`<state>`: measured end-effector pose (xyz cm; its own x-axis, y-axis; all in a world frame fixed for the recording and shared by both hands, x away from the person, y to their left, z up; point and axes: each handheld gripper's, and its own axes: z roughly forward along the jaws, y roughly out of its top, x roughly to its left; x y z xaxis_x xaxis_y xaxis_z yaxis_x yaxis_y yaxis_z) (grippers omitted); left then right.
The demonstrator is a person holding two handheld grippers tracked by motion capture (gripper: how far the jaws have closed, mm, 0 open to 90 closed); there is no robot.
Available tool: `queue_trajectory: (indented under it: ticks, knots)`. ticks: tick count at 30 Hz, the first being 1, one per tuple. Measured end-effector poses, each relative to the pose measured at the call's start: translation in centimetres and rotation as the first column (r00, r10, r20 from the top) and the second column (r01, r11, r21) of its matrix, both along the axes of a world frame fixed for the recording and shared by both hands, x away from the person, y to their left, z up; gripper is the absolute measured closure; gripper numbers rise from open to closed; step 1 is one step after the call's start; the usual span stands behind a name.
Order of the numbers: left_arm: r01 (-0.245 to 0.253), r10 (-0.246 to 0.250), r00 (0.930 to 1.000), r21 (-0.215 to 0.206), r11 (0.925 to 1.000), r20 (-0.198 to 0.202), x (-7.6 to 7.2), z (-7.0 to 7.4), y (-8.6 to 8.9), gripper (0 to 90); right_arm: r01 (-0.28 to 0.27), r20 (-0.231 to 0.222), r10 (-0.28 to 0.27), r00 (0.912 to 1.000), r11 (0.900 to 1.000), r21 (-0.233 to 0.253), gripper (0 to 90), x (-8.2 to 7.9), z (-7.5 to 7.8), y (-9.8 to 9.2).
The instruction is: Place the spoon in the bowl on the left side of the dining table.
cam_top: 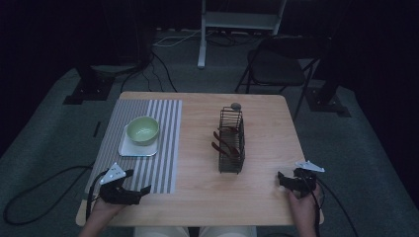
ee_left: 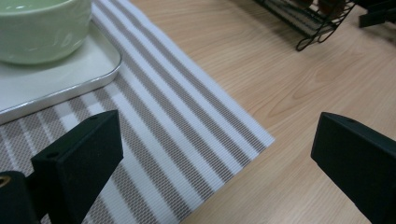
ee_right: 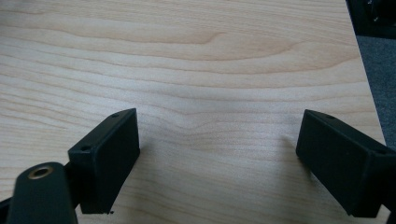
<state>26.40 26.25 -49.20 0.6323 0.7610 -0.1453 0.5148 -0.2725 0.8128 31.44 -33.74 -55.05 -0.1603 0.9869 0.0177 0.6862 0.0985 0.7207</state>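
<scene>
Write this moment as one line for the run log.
left hand-held gripper: open, empty | right hand-held gripper: open, empty | pale green ceramic bowl: on white square tray

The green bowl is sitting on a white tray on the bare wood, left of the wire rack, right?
Not quite. The green bowl does sit on the white tray, left of the wire rack, but the tray lies on the striped mat, not on bare wood. The high view shows it.

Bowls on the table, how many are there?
1. The green bowl sits on a white tray on the striped mat, at the table's left. Nothing else there looks like a bowl, though the rack could hide something.
</scene>
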Motion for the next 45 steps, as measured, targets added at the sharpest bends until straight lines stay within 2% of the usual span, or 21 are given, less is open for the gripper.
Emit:
queue_trajectory:
  ticks: [12, 28, 45]
  knots:
    - [0.037, -0.037, 0.9993, -0.025, 0.9990, 0.006, 1.1, 0.7, -1.8, 2.1, 0.000, 0.000, 0.000, 1.0000, 1.000, 0.000, 12.7, 0.0, 0.0, 0.0]
    - [0.096, -0.095, 0.9947, -0.007, 0.9954, 0.038, 2.4, 2.2, -4.5, 2.2, 0.000, 0.000, 0.000, 1.0000, 1.000, -0.001, 12.7, 0.0, 0.0, 0.0]
    - [0.118, -0.118, 0.9906, 0.003, 0.9930, 0.070, 4.1, 4.2, -6.4, 2.2, -0.001, 0.002, 0.001, 1.0000, 1.000, -0.001, 12.7, 0.0, 0.0, 0.0]
